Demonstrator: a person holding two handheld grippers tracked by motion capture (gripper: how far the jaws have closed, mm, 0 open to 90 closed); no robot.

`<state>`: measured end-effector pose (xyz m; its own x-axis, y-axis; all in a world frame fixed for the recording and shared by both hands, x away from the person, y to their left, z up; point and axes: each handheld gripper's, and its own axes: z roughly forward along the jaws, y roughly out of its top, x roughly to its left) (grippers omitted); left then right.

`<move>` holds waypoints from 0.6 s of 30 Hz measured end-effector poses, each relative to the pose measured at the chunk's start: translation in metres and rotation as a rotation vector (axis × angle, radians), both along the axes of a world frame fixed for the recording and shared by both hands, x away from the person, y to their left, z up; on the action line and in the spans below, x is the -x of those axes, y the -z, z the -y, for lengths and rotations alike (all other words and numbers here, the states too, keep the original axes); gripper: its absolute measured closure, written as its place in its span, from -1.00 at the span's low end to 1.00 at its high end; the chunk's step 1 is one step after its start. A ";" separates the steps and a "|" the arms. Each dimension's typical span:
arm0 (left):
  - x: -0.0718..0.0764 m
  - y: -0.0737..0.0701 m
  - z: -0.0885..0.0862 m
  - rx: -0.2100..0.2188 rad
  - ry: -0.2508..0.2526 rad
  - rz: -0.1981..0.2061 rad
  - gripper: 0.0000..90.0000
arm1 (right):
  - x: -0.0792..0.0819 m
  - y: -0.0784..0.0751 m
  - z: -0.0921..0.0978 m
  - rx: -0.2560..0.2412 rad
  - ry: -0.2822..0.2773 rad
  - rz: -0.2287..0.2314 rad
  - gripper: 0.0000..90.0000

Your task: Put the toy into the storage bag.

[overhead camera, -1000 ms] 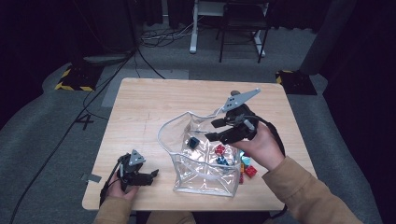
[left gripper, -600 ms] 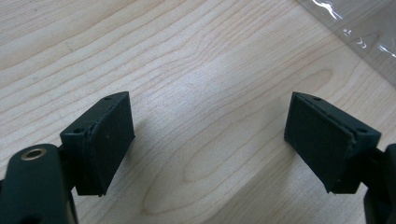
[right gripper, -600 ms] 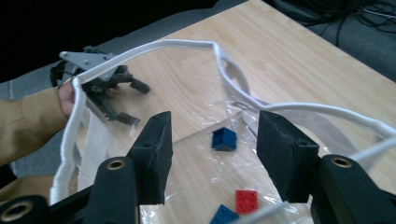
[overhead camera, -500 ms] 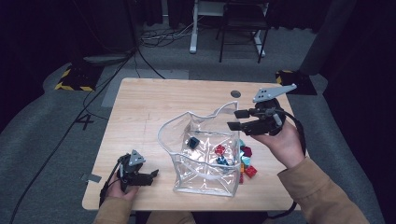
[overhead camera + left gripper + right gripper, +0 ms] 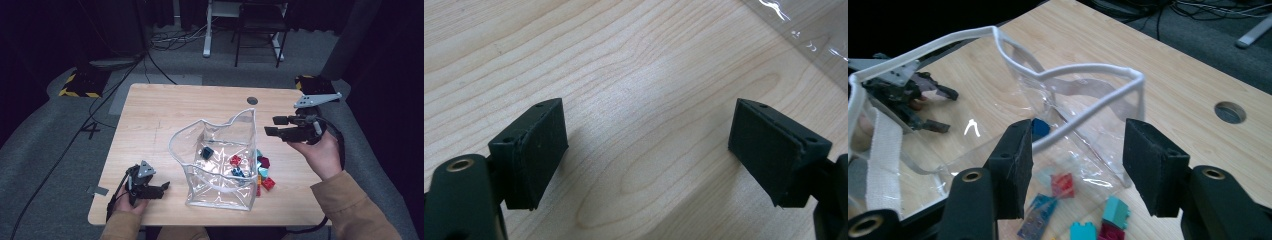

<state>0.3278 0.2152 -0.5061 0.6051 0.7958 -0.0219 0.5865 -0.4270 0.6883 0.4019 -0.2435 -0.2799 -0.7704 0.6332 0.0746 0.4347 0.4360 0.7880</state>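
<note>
I find my right gripper (image 5: 270,126) jaws wide apart, holding nothing, raised beside the clear bag (image 5: 220,160) standing mid-table toward the near edge. My left gripper (image 5: 162,189) gapes wide, empty, at the near-left corner.

Clear, white-rimmed bag (image 5: 220,165); red, teal, perhaps blue bricks (image 5: 263,172).
</note>
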 end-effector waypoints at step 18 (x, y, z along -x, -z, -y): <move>0.000 0.000 0.000 0.000 0.000 0.000 -0.64 | -0.002 0.029 0.030 0.034 0.096 -0.036 0.00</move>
<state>0.3278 0.2152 -0.5061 0.6050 0.7959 -0.0219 0.5864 -0.4268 0.6884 0.4037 -0.2740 -0.3088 -0.7030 0.7068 0.0784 0.5039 0.4173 0.7563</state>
